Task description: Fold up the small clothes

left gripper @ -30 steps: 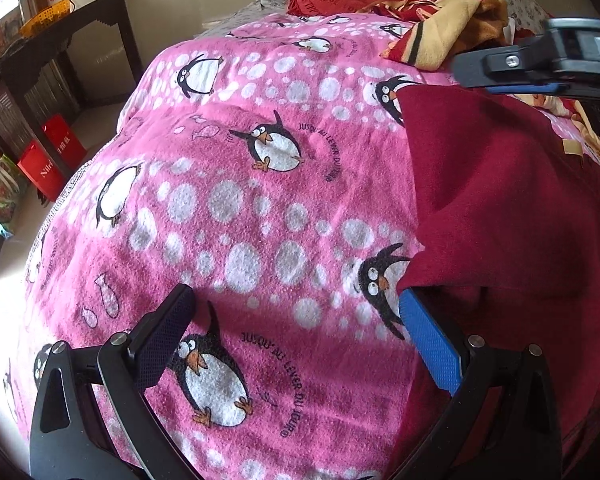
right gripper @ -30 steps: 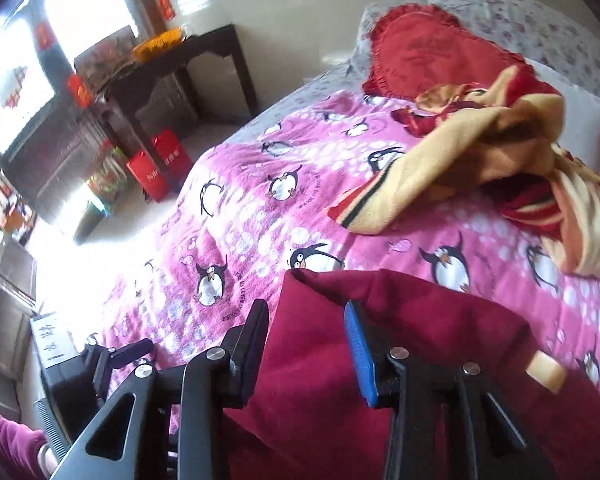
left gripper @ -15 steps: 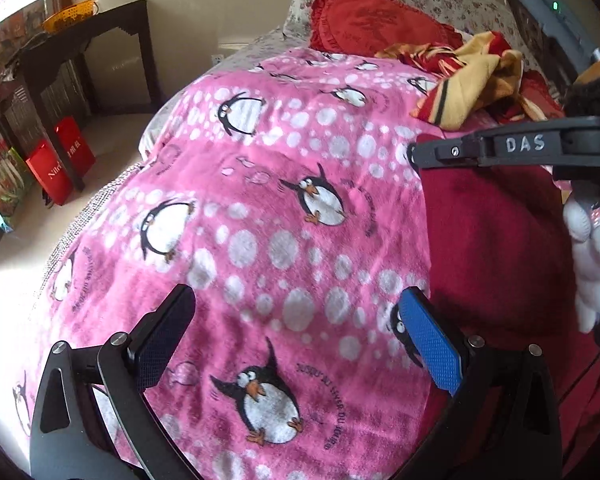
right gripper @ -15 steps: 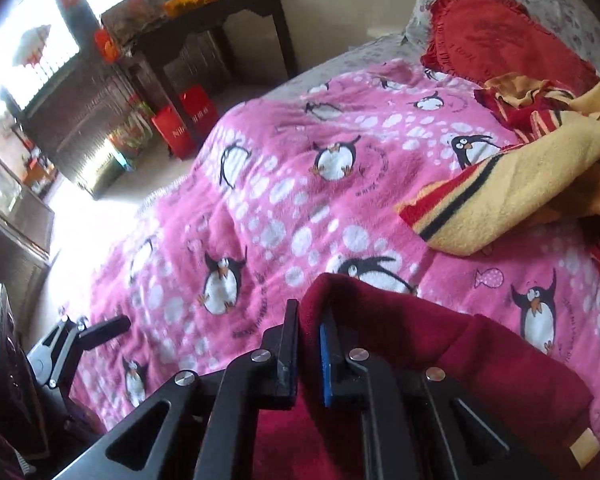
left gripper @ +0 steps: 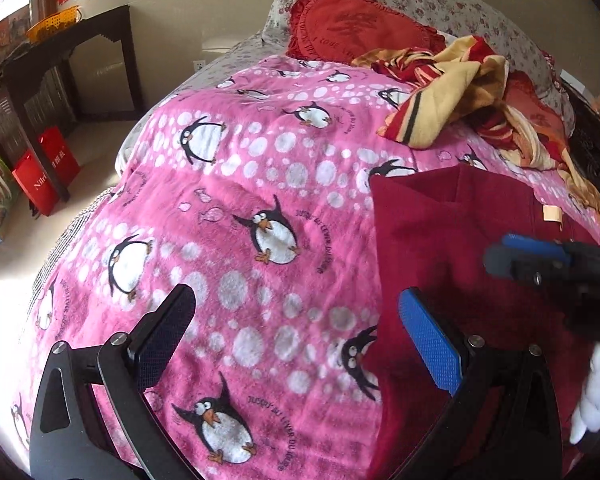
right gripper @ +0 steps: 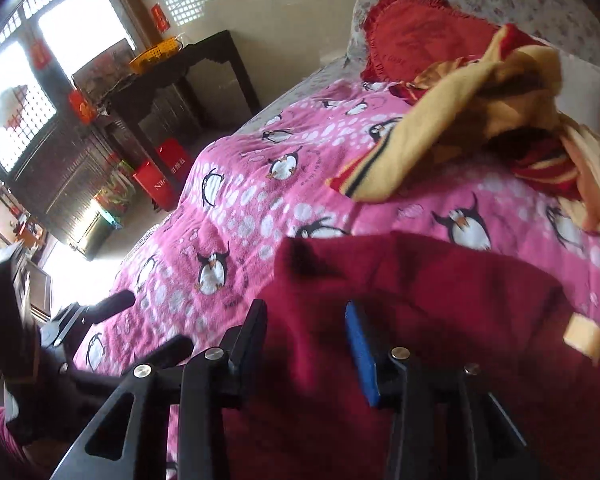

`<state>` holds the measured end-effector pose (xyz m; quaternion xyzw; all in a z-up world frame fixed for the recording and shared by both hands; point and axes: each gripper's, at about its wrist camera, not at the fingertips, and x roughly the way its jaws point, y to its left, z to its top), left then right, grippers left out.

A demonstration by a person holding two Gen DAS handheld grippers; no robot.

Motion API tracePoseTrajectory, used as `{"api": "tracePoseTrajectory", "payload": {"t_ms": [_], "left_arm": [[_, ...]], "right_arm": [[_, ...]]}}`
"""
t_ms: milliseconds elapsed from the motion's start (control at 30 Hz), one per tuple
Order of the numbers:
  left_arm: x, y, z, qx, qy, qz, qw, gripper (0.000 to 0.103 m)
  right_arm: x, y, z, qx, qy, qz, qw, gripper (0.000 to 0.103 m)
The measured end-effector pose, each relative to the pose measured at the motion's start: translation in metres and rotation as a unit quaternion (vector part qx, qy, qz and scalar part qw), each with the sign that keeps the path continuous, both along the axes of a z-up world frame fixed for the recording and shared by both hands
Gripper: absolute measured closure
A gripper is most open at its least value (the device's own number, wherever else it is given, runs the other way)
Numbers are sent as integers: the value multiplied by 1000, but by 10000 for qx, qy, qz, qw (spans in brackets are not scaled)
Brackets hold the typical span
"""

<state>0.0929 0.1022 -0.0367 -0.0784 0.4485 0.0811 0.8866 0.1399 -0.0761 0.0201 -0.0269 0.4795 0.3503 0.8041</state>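
Bright window (right gripper: 16, 92) daylight from the left, blown-out glare, fisheye-warped dark corners, slight motion blur.

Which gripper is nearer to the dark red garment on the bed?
Right. The right gripper is open directly over the dark red garment, while the left gripper is open at its left edge, mostly over the pink penguin blanket.

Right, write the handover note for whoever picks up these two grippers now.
Left gripper: open, empty, over the pink penguin blanket at the left edge of the maroon garment.
Right gripper: open, holding nothing, jaws either side of a raised ridge of the garment.
The garment lies on the blanket with one layer folded over at the far end; a tan label shows on its right side.
Done: apparently one fold.
Left: probably further folds, then smoothing. The striped yellow and red cloth by the red pillow lies unfolded.
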Motion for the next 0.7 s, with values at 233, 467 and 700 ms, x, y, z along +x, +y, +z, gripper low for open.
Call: {"api": "tracePoseTrajectory", "payload": {"t_ms": [233,467,700], "left_arm": [[20,-25,-37,471,410,-68,9980,1],[14,-26,-12,468,139,-34,9988,1],[27,-49,-8,616,141,-217,9978,1]], "right_arm": [[-14,-54,-54,-968,-86,-927,9909,66],[-30,-103,-18,-453,-262,-1466,9878,65],[-41,-212,0,-948,-706,-3047,9451,56]]}}
